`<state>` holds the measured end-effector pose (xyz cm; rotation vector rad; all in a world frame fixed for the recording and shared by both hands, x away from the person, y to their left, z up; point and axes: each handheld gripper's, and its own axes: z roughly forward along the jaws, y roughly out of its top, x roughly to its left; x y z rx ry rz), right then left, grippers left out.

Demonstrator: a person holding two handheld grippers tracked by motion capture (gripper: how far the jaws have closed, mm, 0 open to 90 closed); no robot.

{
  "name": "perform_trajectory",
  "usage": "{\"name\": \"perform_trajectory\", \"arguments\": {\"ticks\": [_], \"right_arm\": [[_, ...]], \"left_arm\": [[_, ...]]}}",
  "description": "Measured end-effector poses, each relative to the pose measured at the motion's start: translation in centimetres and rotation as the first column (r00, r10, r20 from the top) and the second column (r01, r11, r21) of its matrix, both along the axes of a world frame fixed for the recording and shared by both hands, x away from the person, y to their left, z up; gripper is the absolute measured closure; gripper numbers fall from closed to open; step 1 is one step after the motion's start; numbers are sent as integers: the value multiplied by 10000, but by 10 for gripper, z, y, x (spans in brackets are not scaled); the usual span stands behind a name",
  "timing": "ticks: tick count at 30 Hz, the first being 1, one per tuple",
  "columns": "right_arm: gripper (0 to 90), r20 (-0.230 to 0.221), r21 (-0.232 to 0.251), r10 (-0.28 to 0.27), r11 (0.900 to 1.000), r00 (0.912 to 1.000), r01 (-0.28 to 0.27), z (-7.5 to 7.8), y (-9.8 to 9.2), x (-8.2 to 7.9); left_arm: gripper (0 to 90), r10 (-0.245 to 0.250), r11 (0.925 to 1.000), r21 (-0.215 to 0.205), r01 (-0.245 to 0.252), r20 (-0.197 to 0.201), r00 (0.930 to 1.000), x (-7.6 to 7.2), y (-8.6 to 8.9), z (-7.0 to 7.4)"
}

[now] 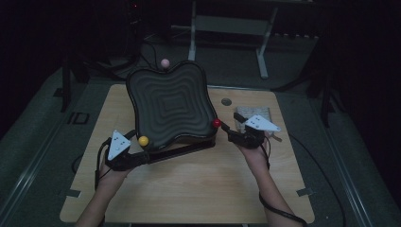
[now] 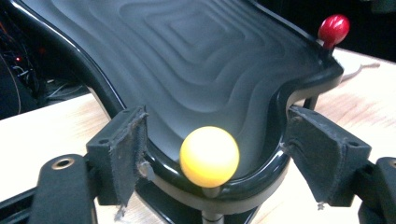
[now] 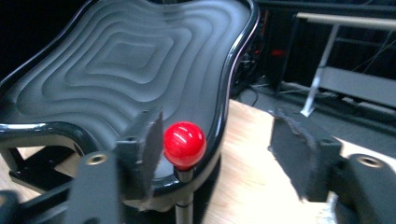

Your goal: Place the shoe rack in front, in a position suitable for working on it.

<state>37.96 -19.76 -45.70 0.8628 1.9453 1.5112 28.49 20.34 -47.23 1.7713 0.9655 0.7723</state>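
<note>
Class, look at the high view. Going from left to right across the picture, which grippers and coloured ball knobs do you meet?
Left gripper → yellow ball knob → pink ball knob at the far edge of the black wavy tray → red ball knob → right gripper.

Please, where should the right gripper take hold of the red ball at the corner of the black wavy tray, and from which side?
Grip the red ball itself across its round middle, probably coming level from the near table edge, as the right gripper already points. The ball stands on a thin post above the black wavy tray rim, so both its sides are free. One pad is already beside it; the other stands well apart.
</note>
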Motion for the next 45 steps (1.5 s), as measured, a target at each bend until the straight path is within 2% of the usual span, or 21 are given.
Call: {"name": "perform_trajectory", "arguments": {"ticks": [5,11,12,16,19,27,39,45], "right_arm": [[419,-242,-182,216,9996,9995,-220,-8,16,9],[515,-581,-872,297,9956,9979,-347,-16,36,18],[530,-599,-951,294,9949,9978,-350,-16,38,19],[597,-619,-1271,75,9918,9981,-154,-19,42,19],[600,-596,-1308,2,9914,9982,-80,-19,42,18],[602,-635,-1227,-28,9924,9980,-50,-20,35,15],[603,-673,-1204,2,9927,9977,-83,-19,17,6],[602,-713,-1227,-11,9924,9975,-76,-19,4,-3]], "left_arm": [[391,-110,9999,-9,110,-196,9997,4,1,-4],[492,50,10000,-63,-51,-168,9998,9,1,-7],[507,10,9999,-121,-12,-176,9998,10,1,-8],[558,-7,9998,177,8,-83,10000,11,-4,-10],[572,31,10000,-31,-31,-42,10000,10,-4,-12],[578,-159,9999,4,159,28,9999,2,-13,-13],[579,-667,9975,-224,667,4,9978,-12,-28,-14],[580,-930,9950,-374,927,-72,9956,-22,-39,-14]]}}
